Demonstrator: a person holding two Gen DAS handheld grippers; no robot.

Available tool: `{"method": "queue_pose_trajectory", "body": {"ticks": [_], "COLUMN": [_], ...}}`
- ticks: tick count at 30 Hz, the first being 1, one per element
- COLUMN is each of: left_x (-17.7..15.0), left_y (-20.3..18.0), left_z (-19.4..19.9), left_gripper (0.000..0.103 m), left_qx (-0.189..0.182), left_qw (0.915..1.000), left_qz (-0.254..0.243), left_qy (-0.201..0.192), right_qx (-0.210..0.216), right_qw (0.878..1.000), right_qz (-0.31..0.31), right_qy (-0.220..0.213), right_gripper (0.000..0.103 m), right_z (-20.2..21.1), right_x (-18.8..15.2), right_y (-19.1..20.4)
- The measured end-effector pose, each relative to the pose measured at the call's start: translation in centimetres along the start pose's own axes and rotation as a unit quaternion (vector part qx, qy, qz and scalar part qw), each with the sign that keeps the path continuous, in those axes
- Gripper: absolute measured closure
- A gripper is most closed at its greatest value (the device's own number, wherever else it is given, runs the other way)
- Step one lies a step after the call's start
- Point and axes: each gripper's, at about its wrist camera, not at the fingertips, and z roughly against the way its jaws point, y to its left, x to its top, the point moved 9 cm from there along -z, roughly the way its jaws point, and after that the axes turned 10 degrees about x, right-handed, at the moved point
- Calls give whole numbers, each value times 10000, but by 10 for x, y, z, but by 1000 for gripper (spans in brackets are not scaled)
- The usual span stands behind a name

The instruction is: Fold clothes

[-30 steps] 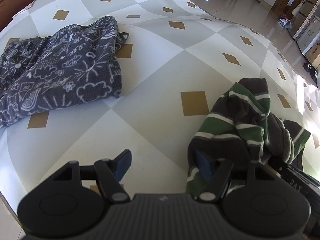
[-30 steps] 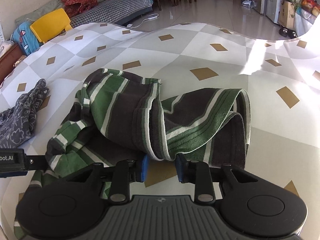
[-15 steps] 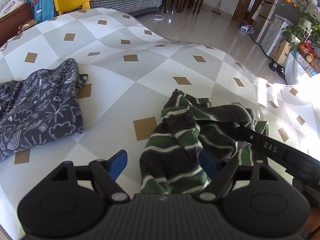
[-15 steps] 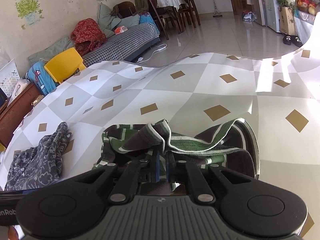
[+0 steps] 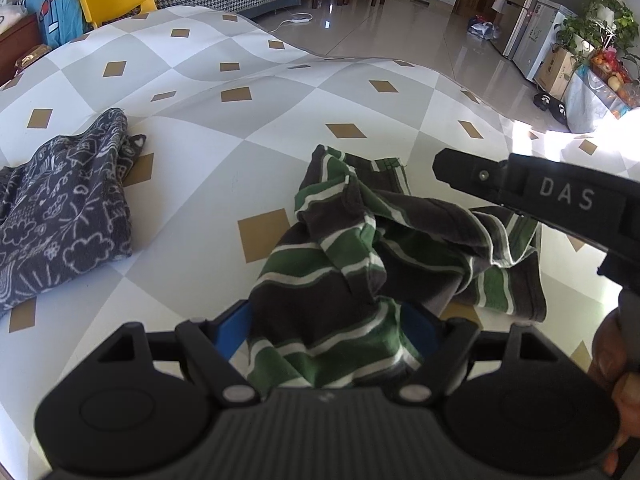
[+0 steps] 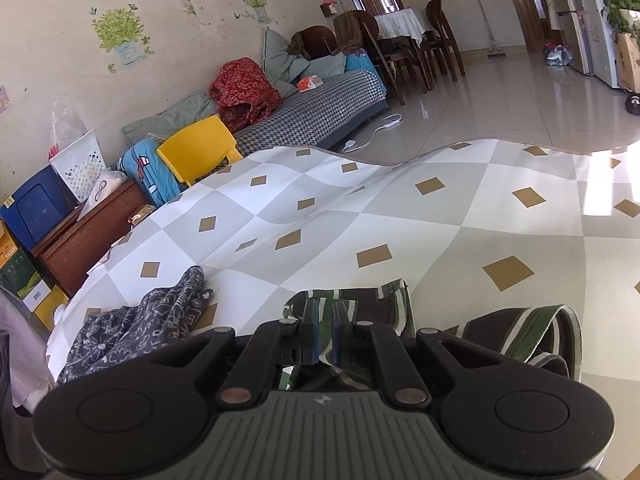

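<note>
A green, dark grey and white striped garment [image 5: 344, 264] lies crumpled on the chequered tablecloth [image 5: 240, 140]. My left gripper [image 5: 326, 330] is open, and the garment's near part bunches between its blue fingers [image 5: 232, 330]. My right gripper [image 6: 324, 332] is shut on a fold of the striped garment [image 6: 532, 332] and holds it a little above the table. In the left wrist view the right gripper's black body [image 5: 560, 200] reaches in from the right over the cloth. A dark grey garment with white doodles [image 5: 60, 208] lies to the left, also in the right wrist view [image 6: 160, 320].
A hand [image 5: 612, 360] grips the right tool's handle. Beyond the table's far edge [image 6: 360, 156] stand a yellow chair [image 6: 200, 152], a checked sofa [image 6: 320, 108] and a wooden cabinet [image 6: 92, 232]. Shiny floor lies to the right.
My left gripper swung right onto the striped garment, which now sits between its open fingers. My right gripper closed on a fold and lifted, tilting its view up.
</note>
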Motion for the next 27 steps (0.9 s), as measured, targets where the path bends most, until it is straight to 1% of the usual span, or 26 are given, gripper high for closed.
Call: {"method": "queue_pose_trajectory", "body": {"ticks": [3, 6, 10, 13, 17, 19, 23, 25, 27], "left_x": [-5, -10, -11, -12, -14, -15, -17, -18, -21], "left_y": [10, 21, 23, 22, 27, 30, 34, 38, 42], "left_z": [-11, -20, -21, -20, -21, -22, -23, -25, -27], "left_gripper": [25, 27, 30, 31, 31, 31, 31, 30, 29], "left_qx": [-28, -83, -91, -36, -66, -76, -2, 5, -67], "left_qw": [9988, 9952, 9938, 9945, 9913, 9892, 9882, 9868, 9835], "left_qz": [389, 786, 914, 878, 1138, 1281, 1360, 1445, 1619], "left_qy": [311, 580, 628, 565, 655, 711, 709, 732, 805], "right_qx": [37, -16, -317, -589, -891, -1041, -964, -864, -684], "right_qw": [10000, 9999, 9990, 9966, 9916, 9882, 9853, 9844, 9839], "right_qz": [-11, -27, -179, -366, -525, -604, -497, -435, -436], "right_qy": [56, 122, 247, 441, 777, 945, 1320, 1468, 1592], "right_gripper": [95, 95, 94, 88, 77, 75, 70, 69, 68], "right_z": [0, 0, 5, 8, 14, 17, 21, 23, 25], "right_x": [-2, -4, -8, -15, -26, -32, -49, -57, -64], "right_y": [0, -3, -17, -31, -47, -55, -52, -47, -41]}}
